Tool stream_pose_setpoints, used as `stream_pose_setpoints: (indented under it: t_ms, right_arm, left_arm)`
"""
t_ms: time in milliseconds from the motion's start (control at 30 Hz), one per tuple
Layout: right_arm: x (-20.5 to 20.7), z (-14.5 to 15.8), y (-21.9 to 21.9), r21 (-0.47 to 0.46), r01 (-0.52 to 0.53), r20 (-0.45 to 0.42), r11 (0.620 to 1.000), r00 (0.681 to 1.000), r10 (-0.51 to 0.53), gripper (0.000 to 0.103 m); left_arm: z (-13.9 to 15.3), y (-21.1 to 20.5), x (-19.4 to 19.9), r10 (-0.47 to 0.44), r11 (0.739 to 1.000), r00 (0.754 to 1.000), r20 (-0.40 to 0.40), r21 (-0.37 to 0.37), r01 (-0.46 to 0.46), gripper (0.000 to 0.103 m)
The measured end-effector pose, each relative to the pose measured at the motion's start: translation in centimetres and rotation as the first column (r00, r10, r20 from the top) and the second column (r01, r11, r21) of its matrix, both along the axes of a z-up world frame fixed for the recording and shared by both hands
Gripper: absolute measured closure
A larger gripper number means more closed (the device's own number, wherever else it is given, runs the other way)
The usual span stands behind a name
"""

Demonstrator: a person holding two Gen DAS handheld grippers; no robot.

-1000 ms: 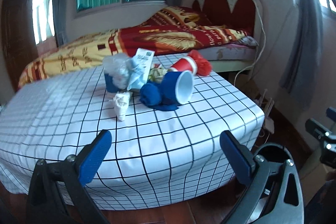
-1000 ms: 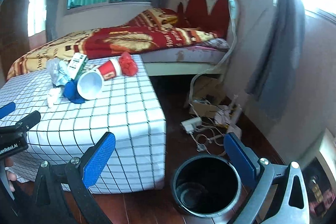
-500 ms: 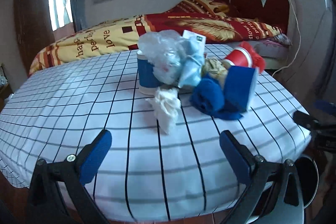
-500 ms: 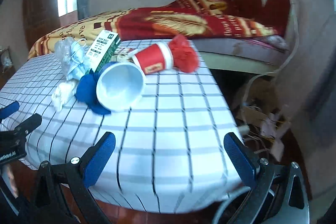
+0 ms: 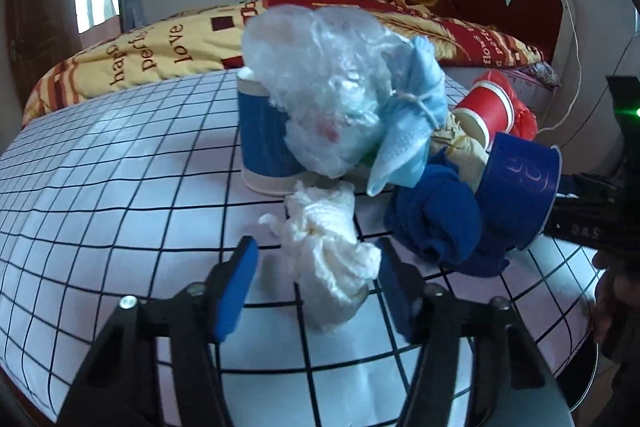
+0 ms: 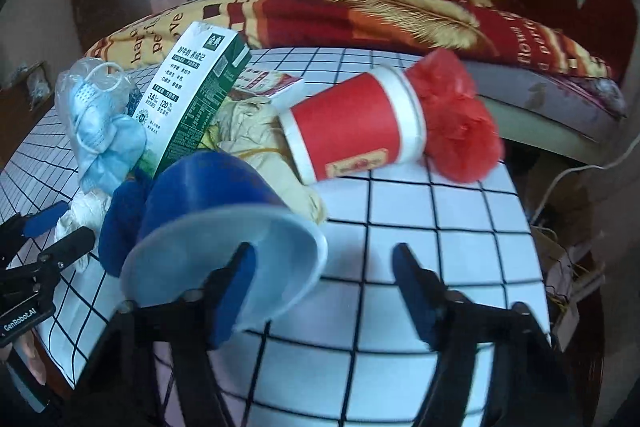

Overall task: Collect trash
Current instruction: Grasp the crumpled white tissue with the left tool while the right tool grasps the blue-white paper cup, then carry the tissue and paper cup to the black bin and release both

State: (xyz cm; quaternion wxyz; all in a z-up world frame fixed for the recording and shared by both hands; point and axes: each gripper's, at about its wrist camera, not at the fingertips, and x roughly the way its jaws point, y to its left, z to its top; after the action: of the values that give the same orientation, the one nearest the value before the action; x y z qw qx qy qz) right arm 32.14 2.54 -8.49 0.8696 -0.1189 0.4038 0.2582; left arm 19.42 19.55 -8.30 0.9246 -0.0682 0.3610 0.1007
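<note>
Left wrist: fingers (image 5: 316, 291) closing around tissue wad (image 5: 328, 259), gap remains | right wrist: fingers (image 6: 320, 291) closing, straddling blue cup rim (image 6: 224, 267)

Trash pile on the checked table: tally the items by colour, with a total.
Blue: 4 - upright cup, tipped cup, cloth, face mask
Red: 2 - paper cup, crumpled bag
White or clear: 2 - tissue wad, plastic bag
Green: 1 - milk carton
Beige: 1 - crumpled paper
Total: 10

You've got a crumpled soft white tissue (image 5: 328, 251), crinkly clear plastic bag (image 5: 320, 83), glossy blue paper cup (image 6: 216, 223), matt red paper cup (image 6: 352, 135), printed carton (image 6: 200, 87), fuzzy blue cloth (image 5: 436, 215).
</note>
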Motion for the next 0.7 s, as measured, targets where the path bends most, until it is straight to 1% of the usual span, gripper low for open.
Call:
stream_pose_setpoints:
  t_ms: [33, 67, 100, 133, 167, 200, 300, 433, 500, 700]
  right_arm:
    - [0.0, 0.0, 0.0, 0.011, -0.007, -0.003, 1.0, 1.0, 0.007, 0.062]
    - [-0.1, 0.1, -0.1, 0.02, -0.012, -0.004, 1.0, 1.0, 0.012, 0.074]
    - [-0.3, 0.1, -0.4, 0.024, -0.013, -0.003, 1.0, 1.0, 0.013, 0.082]
    - [-0.8, 0.3, -0.8, 0.051, -0.019, 0.005, 0.999, 1.0, 0.019, 0.085]
    - [-1.2, 0.5, -1.1, 0.066, -0.023, 0.013, 0.998, 1.0, 0.022, 0.091]
    - [-1.6, 0.7, -1.2, 0.067, -0.023, 0.021, 0.997, 1.0, 0.021, 0.093]
    - [-3.4, 1.5, -2.3, 0.083, -0.003, 0.06, 0.997, 0.998, -0.002, 0.098]
    - [-5.5, 2.3, -3.9, 0.108, 0.027, 0.091, 0.994, 0.995, -0.037, 0.099]
    - [-6.3, 2.5, -4.7, 0.127, 0.032, 0.086, 0.991, 0.995, -0.043, 0.099]
    - [-7.2, 2.7, -5.3, 0.113, 0.005, 0.086, 0.994, 0.996, -0.015, 0.099]
  left_arm:
    - [-0.1, 0.0, 0.0, -0.007, 1.0, 1.0, -0.003, -0.003, 0.007, 0.059]
    - [-0.2, -0.1, 0.0, -0.018, 1.0, 1.0, -0.007, -0.006, 0.018, 0.066]
    - [-0.1, -0.2, -0.2, -0.025, 1.0, 1.0, -0.001, -0.006, 0.025, 0.067]
    - [0.1, -0.3, -0.7, -0.034, 0.999, 0.999, 0.012, -0.012, 0.034, 0.07]
    - [0.3, -0.2, -1.0, -0.038, 0.999, 0.999, 0.026, -0.022, 0.039, 0.071]
    - [0.5, -0.3, -1.4, -0.04, 0.999, 0.999, 0.036, -0.026, 0.041, 0.072]
    - [1.0, -1.0, -3.0, -0.049, 0.998, 0.997, 0.054, -0.028, 0.051, 0.072]
    - [2.0, -2.3, -4.7, -0.056, 0.998, 0.995, 0.084, -0.02, 0.058, 0.073]
    - [2.5, -2.9, -5.1, -0.06, 0.998, 0.993, 0.099, -0.009, 0.061, 0.073]
    - [3.5, -3.6, -5.6, -0.066, 0.998, 0.992, 0.108, -0.007, 0.068, 0.073]
